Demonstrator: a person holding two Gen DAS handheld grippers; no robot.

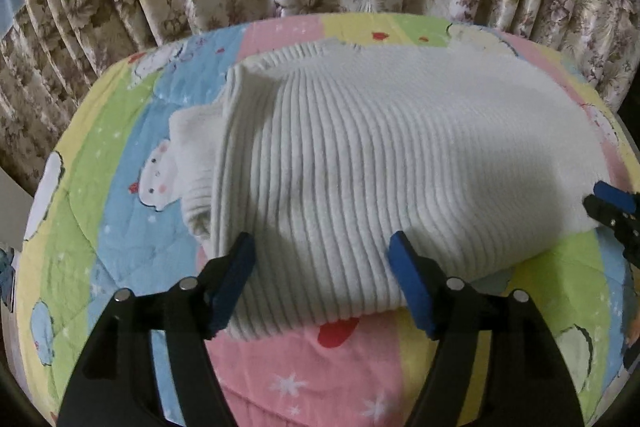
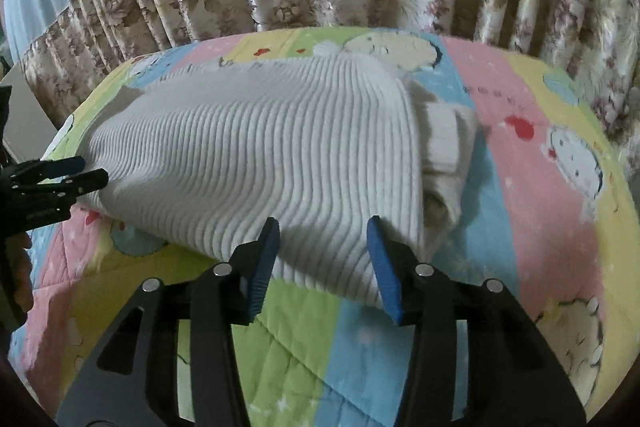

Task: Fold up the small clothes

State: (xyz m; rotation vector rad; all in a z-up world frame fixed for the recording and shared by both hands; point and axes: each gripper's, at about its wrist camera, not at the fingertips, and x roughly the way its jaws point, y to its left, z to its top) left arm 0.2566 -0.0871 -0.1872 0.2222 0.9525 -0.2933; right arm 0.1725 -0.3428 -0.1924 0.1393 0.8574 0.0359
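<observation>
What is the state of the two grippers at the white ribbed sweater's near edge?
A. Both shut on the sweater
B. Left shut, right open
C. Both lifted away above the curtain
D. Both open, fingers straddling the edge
D: the left gripper and right gripper each show blue fingers spread apart around the sweater edge.

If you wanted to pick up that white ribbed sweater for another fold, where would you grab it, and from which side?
Probably the near folded edge of the white ribbed sweater, one claw towards each end. That edge is thick and rounded and sits raised off the quilt, so fingers coming in low from the near side can slide around it. The left claw and right claw are open there now, straddling that edge.
</observation>
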